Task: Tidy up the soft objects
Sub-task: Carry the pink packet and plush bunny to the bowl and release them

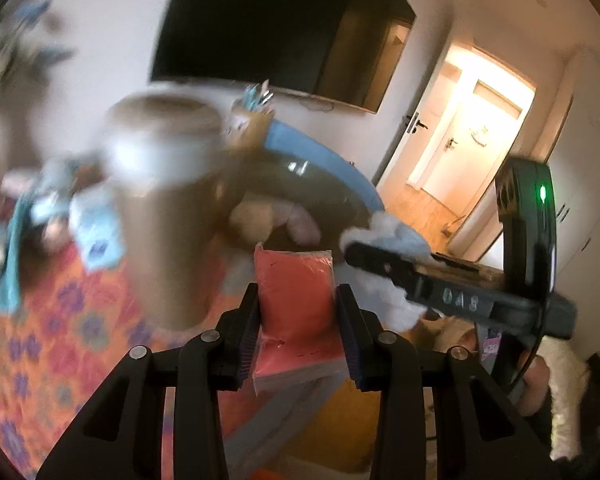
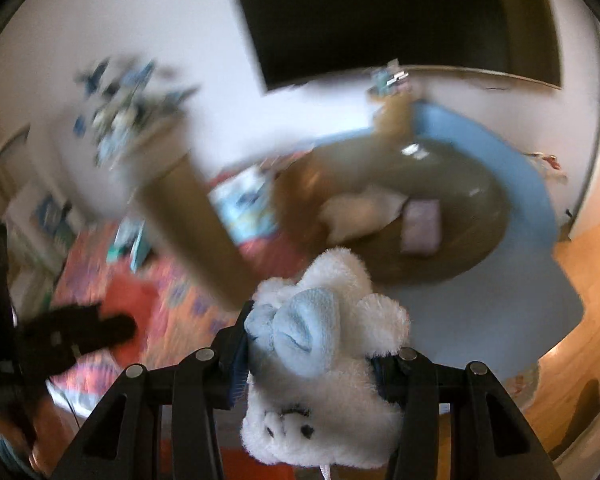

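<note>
Over the patterned orange rug, catalogued from my left to my right.

Item one: tall tan cylinder [image 1: 162, 216], blurred, standing on the rug [image 1: 40, 340] at the left of my left view. Not a soft thing by its look; I leave it alone.

Item two: red packet [image 1: 294, 300], flat, wrapped in shiny film. My left gripper [image 1: 298, 320] is clamped on it, one pad on each long edge, the packet standing upright between them. I judge it light and springy, with a slippery wrapper; the hold is best kept across the middle of its width, as now, so it cannot slide out endways.

Item three: white plush toy [image 2: 324, 364] with a pale blue knitted patch and a stitched face, hanging face down. My right gripper [image 2: 312, 360] is closed on its body, fur bulging out past both pads. I judge it very light and squashy, in no danger of breaking; a grip on the thick trunk holds better than one on a limb or ear.

Item four: brown round bowl-shaped bin [image 2: 452, 216], ahead of both grippers, resting on a blue mat [image 2: 540, 208]. Cream and pinkish soft things already lie inside. I take it for the collecting place; both held items are above the rug, short of its rim.
</note>
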The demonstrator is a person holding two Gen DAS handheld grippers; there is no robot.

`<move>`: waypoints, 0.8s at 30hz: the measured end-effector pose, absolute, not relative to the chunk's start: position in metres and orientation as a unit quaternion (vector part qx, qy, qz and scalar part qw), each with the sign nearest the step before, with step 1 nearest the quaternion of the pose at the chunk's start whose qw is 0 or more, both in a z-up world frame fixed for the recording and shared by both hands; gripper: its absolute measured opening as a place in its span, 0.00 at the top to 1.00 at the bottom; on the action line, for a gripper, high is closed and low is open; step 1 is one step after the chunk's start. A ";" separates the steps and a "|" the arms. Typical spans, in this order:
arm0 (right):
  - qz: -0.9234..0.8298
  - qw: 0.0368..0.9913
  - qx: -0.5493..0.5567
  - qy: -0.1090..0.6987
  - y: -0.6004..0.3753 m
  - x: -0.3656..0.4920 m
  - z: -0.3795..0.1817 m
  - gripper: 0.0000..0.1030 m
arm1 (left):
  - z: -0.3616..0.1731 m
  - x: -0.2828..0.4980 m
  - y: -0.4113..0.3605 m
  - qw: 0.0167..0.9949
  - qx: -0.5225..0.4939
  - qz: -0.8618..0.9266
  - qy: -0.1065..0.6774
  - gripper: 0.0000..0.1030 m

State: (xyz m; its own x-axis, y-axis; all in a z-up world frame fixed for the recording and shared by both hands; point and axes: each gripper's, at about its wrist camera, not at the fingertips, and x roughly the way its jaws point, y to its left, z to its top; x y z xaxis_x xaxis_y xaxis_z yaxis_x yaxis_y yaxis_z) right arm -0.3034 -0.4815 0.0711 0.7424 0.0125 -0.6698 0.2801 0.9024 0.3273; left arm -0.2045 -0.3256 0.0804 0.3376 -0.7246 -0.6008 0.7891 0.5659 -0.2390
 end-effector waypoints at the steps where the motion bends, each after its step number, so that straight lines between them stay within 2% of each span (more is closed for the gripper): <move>1: -0.080 0.910 0.228 0.337 -0.497 -0.300 0.075 0.56 | 0.083 -0.206 -0.340 0.825 0.058 -0.454 0.332 0.67; 6: -0.106 0.893 0.312 0.307 -0.554 -0.266 0.074 0.55 | 0.077 -0.194 -0.403 0.863 0.082 -0.387 0.315 0.67; 12: -0.136 0.877 0.322 0.328 -0.591 -0.221 0.065 0.52 | 0.061 -0.169 -0.443 0.888 0.122 -0.334 0.292 0.66; 13: -0.137 0.875 0.325 0.332 -0.598 -0.215 0.063 0.44 | 0.058 -0.167 -0.449 0.890 0.132 -0.329 0.288 0.55; 14: -0.136 0.873 0.328 0.334 -0.602 -0.211 0.062 0.34 | 0.055 -0.166 -0.454 0.891 0.147 -0.320 0.288 0.38; 16: -0.129 0.872 0.337 0.332 -0.607 -0.209 0.060 0.31 | 0.052 -0.167 -0.459 0.895 0.157 -0.310 0.278 0.17; 24: -0.126 0.875 0.335 0.326 -0.607 -0.234 0.064 0.29 | 0.059 -0.212 -0.454 0.888 0.180 -0.343 0.247 0.17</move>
State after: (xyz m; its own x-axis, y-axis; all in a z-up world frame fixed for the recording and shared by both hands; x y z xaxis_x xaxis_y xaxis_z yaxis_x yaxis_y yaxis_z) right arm -0.2343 -0.6070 0.0640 0.7561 -0.0027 -0.6544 0.4395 0.7430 0.5047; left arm -0.2118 -0.4542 0.0587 0.6432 -0.5200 -0.5621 0.6975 0.7008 0.1498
